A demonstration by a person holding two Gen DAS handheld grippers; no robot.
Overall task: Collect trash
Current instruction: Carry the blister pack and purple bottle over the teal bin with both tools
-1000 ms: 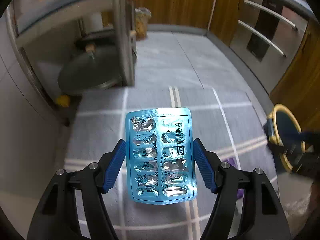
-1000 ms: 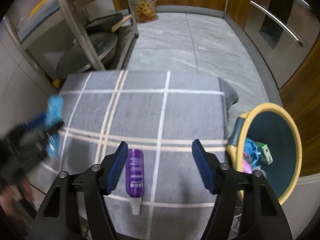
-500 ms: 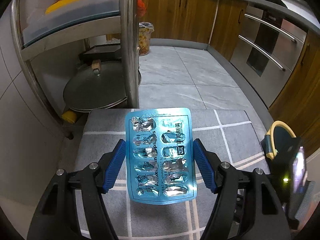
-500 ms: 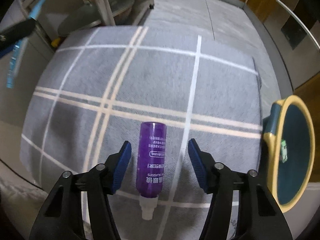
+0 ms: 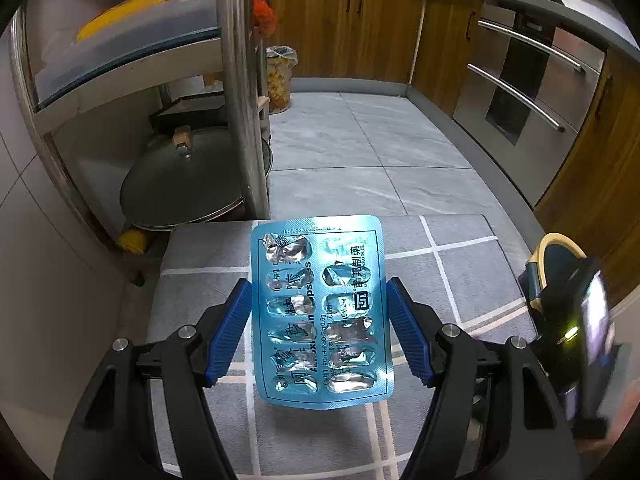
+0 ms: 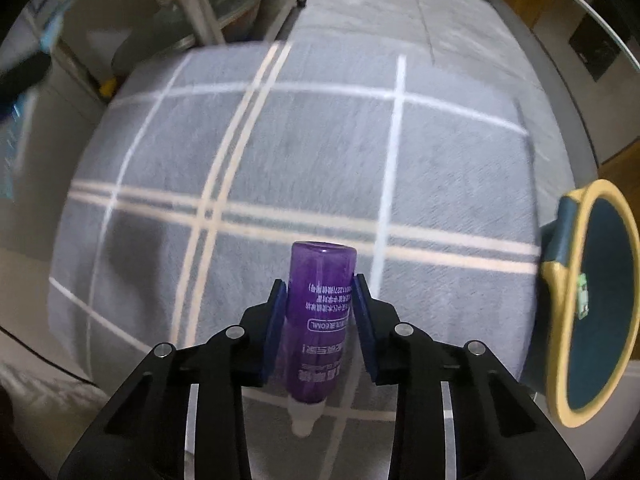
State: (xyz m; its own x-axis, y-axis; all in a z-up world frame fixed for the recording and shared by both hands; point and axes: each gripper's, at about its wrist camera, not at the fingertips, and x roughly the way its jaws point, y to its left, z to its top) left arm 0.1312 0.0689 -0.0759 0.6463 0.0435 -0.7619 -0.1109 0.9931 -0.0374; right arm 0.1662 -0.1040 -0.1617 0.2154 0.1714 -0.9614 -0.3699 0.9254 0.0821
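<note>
Right wrist view: my right hand-held gripper (image 6: 319,312) was closed on the one purple bottle (image 6: 319,316), near the front edge of the grey checked cushion (image 6: 280,160). My left hand-held gripper (image 5: 319,332) pinched one empty blister pack (image 5: 320,316) by its side edges, above the cushion. I judged the smooth bottle could slip and roll away. One bin (image 6: 596,304) waited beside the right edge.

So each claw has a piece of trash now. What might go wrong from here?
The blister pack is pinched only by its thin edges in the left gripper, so it might buckle and slip. The right gripper squeezes a smooth, round purple bottle, which might slide out before reaching the bin.
</note>
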